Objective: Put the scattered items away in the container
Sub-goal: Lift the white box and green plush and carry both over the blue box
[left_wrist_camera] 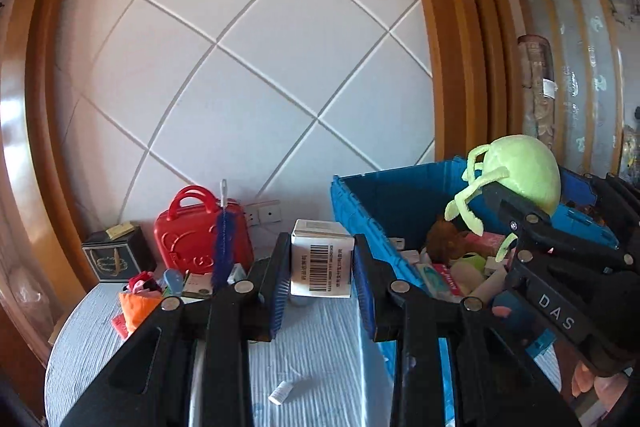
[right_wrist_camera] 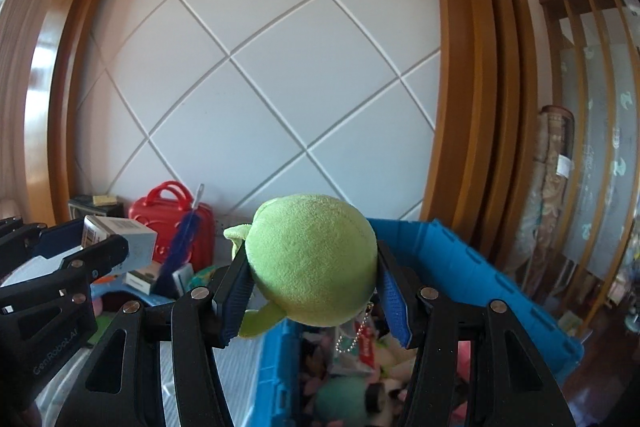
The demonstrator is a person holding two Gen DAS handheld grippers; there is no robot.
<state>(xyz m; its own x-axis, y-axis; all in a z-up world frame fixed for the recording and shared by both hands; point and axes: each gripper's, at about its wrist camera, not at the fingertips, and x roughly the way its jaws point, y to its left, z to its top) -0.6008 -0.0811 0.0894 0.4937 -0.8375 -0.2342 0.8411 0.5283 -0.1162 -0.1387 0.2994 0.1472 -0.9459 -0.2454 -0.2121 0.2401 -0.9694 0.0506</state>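
Right wrist view: right gripper (right_wrist_camera: 314,291) squeezes the green plush (right_wrist_camera: 312,259) above the blue crate (right_wrist_camera: 460,259), ready to drop; left gripper (left_wrist_camera: 322,267) pinches a white box (left_wrist_camera: 322,259).

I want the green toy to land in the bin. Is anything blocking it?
Nothing visible blocks it. The green toy, held in the right gripper, hangs above the open blue bin, which has no lid over it, only other toys inside.

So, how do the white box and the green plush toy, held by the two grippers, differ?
The white box is rigid, flat-sided and printed with a barcode; the green plush toy is soft, round and fuzzy. The left gripper grips the box over the table, beside the blue crate; the right gripper holds the toy above the crate. Both are clamped and lifted.
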